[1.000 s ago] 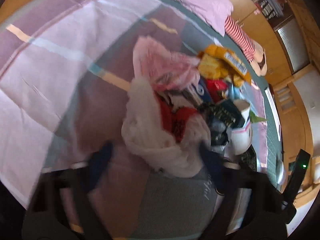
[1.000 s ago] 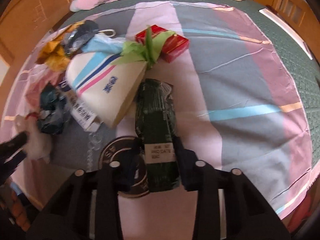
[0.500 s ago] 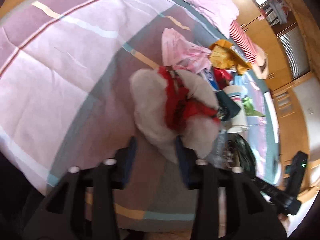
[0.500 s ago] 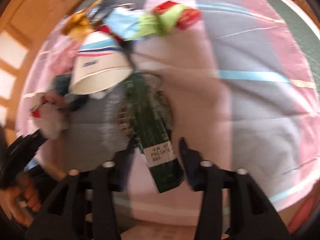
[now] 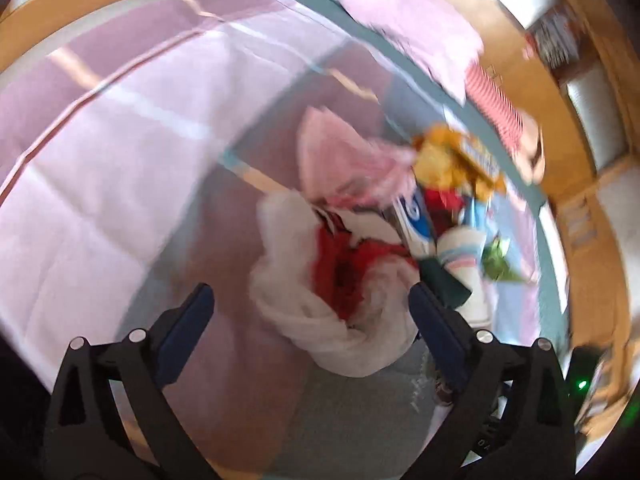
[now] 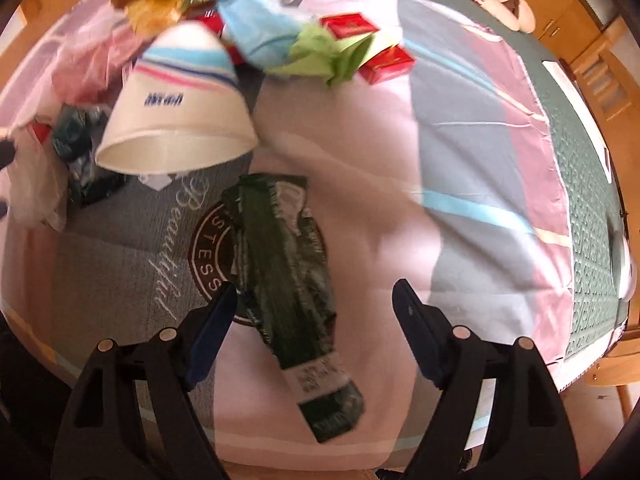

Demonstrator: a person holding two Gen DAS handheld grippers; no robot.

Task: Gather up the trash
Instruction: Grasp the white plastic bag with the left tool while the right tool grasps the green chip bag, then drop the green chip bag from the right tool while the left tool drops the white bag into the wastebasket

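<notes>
A heap of trash lies on a striped bedspread. In the left wrist view a white plastic bag with red print (image 5: 336,280) sits between the wide jaws of my left gripper (image 5: 310,300), which are opening; the pads stand clear of it. Behind it lie a pink bag (image 5: 344,160) and a yellow wrapper (image 5: 452,156). In the right wrist view a dark green wrapper (image 6: 288,280) lies flat between the jaws of my right gripper (image 6: 314,290), which are opening and not touching it. A white paper cup (image 6: 176,108) lies on its side beyond it.
Red boxes (image 6: 384,64), a green paper scrap (image 6: 328,56) and a blue wrapper (image 6: 260,28) lie at the far side of the heap. A pink pillow (image 5: 408,20) and a red-striped soft toy (image 5: 496,100) rest at the bed's head. Wooden furniture (image 6: 600,72) borders the bed.
Both grippers have let go: the left released the white bag, which now lies on the bed, and the right released the green wrapper. Both sets of jaws spread wide.
</notes>
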